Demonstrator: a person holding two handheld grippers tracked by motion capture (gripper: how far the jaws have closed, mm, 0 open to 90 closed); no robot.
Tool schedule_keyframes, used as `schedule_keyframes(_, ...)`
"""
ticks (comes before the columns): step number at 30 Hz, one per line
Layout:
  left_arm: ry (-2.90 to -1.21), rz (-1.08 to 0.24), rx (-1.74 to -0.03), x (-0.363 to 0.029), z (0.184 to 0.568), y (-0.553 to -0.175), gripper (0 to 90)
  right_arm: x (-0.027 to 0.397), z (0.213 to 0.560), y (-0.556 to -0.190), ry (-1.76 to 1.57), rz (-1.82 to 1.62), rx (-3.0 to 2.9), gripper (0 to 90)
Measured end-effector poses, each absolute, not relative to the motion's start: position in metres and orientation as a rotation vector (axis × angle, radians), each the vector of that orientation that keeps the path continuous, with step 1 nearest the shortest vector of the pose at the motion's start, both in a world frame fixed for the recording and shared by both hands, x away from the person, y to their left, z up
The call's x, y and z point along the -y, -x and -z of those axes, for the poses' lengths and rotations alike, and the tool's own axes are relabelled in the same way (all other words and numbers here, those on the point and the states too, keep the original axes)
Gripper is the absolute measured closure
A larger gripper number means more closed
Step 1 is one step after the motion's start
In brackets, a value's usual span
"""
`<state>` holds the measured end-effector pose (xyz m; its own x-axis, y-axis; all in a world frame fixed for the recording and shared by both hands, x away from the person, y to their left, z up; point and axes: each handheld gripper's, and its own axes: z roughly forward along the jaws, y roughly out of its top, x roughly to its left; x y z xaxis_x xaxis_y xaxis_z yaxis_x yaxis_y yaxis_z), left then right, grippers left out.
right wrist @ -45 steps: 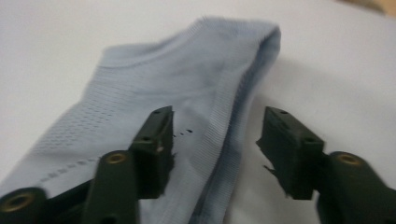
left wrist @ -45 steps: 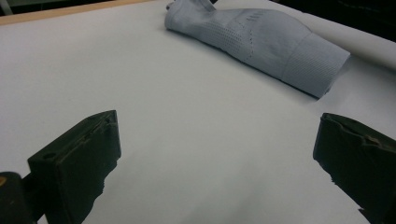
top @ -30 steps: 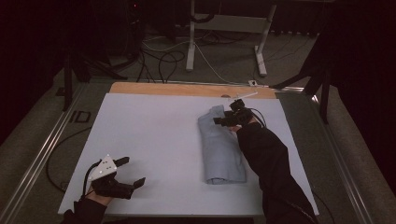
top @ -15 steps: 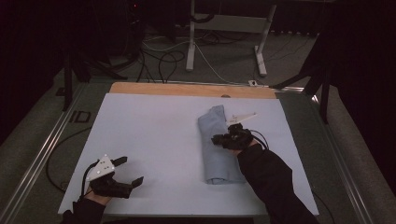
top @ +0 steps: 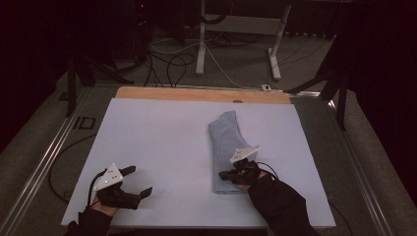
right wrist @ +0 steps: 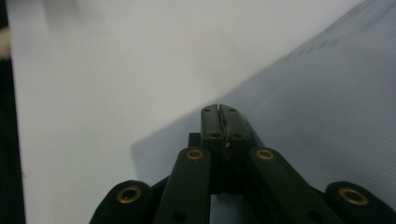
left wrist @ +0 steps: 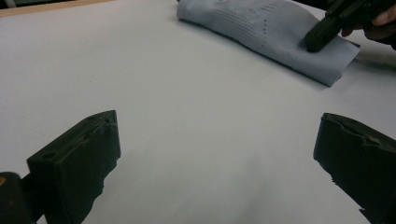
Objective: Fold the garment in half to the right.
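While my left gripper (top: 135, 183) idles wide open at seven o'clock on the white table (top: 162, 147), my right gripper (top: 225, 174), jaws pressed together, rests on the folded blue cloth (top: 227, 142) at four o'clock.

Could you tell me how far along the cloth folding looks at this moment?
The blue cloth already lies folded into a long narrow strip on the white table. In hand: the right gripper, its fingers shut, presses on the strip's near end. The left gripper waits open, apart from it. Probably left: a crosswise fold.
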<state>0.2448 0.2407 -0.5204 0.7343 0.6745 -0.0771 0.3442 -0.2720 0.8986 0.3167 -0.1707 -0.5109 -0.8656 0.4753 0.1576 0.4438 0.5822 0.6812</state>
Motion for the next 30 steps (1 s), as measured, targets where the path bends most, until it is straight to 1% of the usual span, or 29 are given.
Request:
schedule_keyframes(3, -1.883, -0.394, -0.785, -0.240, 0.520, -0.245, 1.4, 0.170, 0.521, -0.310, -0.789, -1.142, -2.778, 90.0)
schedule_keyframes(12, -1.887, -0.394, -0.778, -0.240, 0.520, -0.244, 1.4, 0.168, 0.531, -0.297, -0.764, -1.186, -2.795, 90.0)
schedule_keyframes(24, -1.872, -0.399, -0.782, -0.242, 0.519, -0.244, 1.4, 0.167, 0.531, -0.284, -0.755, -1.182, -2.789, 90.0)
schedule_keyframes(30, -1.880, -0.388, -0.774, -0.241, 0.519, -0.244, 1.4, 0.168, 0.529, -0.288, -0.771, -1.192, -2.801, 90.0)
